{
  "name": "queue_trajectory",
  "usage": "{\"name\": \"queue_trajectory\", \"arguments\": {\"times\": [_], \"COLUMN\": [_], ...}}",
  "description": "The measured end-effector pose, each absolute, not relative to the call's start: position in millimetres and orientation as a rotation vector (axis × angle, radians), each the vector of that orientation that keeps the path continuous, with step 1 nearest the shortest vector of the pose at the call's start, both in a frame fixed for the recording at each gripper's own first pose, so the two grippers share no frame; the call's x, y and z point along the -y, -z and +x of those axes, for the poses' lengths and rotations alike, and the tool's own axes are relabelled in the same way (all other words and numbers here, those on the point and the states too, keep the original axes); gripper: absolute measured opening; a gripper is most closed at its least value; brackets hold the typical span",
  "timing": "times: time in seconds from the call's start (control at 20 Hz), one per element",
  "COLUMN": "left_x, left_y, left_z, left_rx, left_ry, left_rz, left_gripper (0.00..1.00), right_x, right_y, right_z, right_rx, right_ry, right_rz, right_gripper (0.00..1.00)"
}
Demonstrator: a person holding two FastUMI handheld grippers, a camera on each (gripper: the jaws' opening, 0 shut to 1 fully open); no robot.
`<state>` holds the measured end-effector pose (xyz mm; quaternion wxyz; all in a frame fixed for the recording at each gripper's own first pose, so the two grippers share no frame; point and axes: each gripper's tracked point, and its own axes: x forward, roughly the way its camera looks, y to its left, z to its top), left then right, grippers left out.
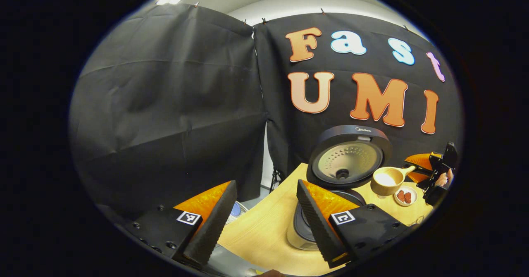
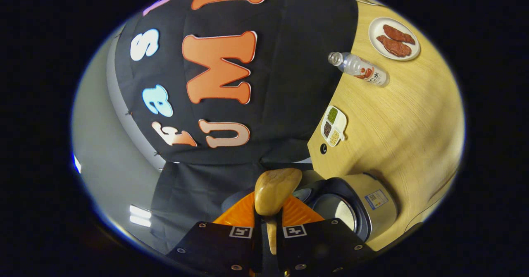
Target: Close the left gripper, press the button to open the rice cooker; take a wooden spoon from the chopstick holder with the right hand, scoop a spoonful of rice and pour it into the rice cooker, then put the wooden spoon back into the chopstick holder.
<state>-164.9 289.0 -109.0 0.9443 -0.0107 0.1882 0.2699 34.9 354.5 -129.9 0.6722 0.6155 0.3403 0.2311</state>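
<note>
The table (image 1: pixel 264 231) lies under and ahead of the left claw (image 1: pixel 264 219), which hangs released, jaws wide apart, with nothing between them. Just beyond its right finger stands the cooker (image 1: pixel 347 161), lid already up and the pot open beneath. Farther off to that side, the right claw (image 1: pixel 434 173) holds the spoon (image 1: pixel 388 180) by its handle; the bowl carries a white heap, likely rice, and hovers just beside the raised lid, above a small plate (image 1: pixel 405 196).

From the right claw's (image 2: pixel 268 231) own camera, both fingers are clenched on the spoon's (image 2: pixel 275 190) handle, its bowl jutting straight ahead. The cooker (image 2: pixel 355 211) sits close to that claw, off to one side.

The step in hand looks like the carry to the cooker, with the pour not yet made. Next, the bowl needs bringing over the open pot, clear of the lid, then rolling so the rice drops inside. After that comes the return to the holder.
</note>
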Motion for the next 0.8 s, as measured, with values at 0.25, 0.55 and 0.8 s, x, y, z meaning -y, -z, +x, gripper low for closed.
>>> {"name": "queue_trajectory", "arguments": {"times": [0.25, 0.55, 0.8], "left_x": [-301, -305, -307], "left_y": [117, 126, 134], "left_z": [-167, -163, -160], "left_rx": [-0.403, -0.415, -0.436], "left_ry": [-0.555, -0.527, -0.508], "left_rz": [-0.023, -0.012, -0.026], "left_gripper": [1.00, 0.99, 0.99], "right_x": [-381, -381, -389], "right_y": [129, 114, 108], "right_z": [36, 44, 31], "right_rx": [-0.699, -0.510, -0.460], "right_ry": [-0.529, -0.502, -0.501], "right_rz": [1.072, 0.716, 0.642], "right_gripper": [0.13, 0.12, 0.13]}}
